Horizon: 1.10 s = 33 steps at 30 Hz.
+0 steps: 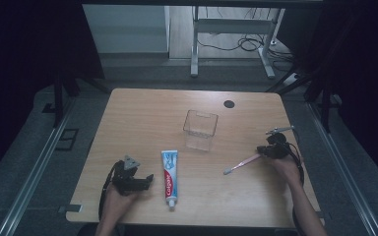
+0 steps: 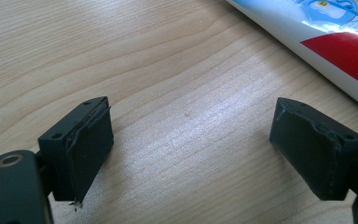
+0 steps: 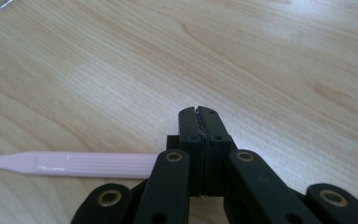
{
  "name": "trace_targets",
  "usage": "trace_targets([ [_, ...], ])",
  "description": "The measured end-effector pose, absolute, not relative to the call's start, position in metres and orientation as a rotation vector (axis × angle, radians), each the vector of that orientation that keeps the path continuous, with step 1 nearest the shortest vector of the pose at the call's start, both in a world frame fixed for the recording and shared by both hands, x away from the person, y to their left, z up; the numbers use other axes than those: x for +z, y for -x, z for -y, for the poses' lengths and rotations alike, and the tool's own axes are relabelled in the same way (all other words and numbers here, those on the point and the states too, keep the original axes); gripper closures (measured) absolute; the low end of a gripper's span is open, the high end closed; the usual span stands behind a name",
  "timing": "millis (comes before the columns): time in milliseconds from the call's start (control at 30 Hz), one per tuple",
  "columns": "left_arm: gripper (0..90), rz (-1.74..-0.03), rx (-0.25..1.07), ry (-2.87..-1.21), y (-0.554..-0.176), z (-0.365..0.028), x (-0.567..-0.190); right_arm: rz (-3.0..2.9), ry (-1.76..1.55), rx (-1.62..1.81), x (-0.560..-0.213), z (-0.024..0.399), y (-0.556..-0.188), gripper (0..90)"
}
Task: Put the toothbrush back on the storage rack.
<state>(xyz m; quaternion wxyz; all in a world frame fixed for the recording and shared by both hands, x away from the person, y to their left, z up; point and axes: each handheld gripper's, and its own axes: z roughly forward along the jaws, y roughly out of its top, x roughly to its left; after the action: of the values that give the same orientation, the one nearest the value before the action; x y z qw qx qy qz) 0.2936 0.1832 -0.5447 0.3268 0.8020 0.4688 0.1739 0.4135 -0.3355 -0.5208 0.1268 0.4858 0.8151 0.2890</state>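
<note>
A Colgate toothpaste tube (image 1: 169, 177) lies on the wooden table (image 1: 142, 118), cap toward the front edge. My left gripper (image 1: 149, 178) rests just left of it, open, with bare wood between its jaws (image 2: 191, 112); the tube (image 2: 335, 42) crosses the upper right corner of the left gripper view. A pink toothbrush (image 1: 241, 163) lies right of centre. My right gripper (image 1: 261, 151) sits at its handle end, jaws pressed together (image 3: 199, 111). The pink handle (image 3: 74, 164) runs in from the left and disappears under the gripper's linkage, not between the jaw faces.
A clear plastic box (image 1: 200, 130) stands upright at the table's middle, behind the tube. A small black round spot (image 1: 229, 103) marks the far right of the tabletop. Metal rails (image 1: 34, 167) flank the table on both sides.
</note>
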Motion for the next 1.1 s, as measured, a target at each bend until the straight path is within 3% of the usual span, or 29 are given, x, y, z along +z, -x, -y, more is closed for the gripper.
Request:
trace_targets([
  [1100, 13.3, -1.228, 0.456, -2.1, -0.294, -0.183, -0.545, -2.517, -1.305, 0.894, -0.519, 0.343, -0.31, 86.4],
])
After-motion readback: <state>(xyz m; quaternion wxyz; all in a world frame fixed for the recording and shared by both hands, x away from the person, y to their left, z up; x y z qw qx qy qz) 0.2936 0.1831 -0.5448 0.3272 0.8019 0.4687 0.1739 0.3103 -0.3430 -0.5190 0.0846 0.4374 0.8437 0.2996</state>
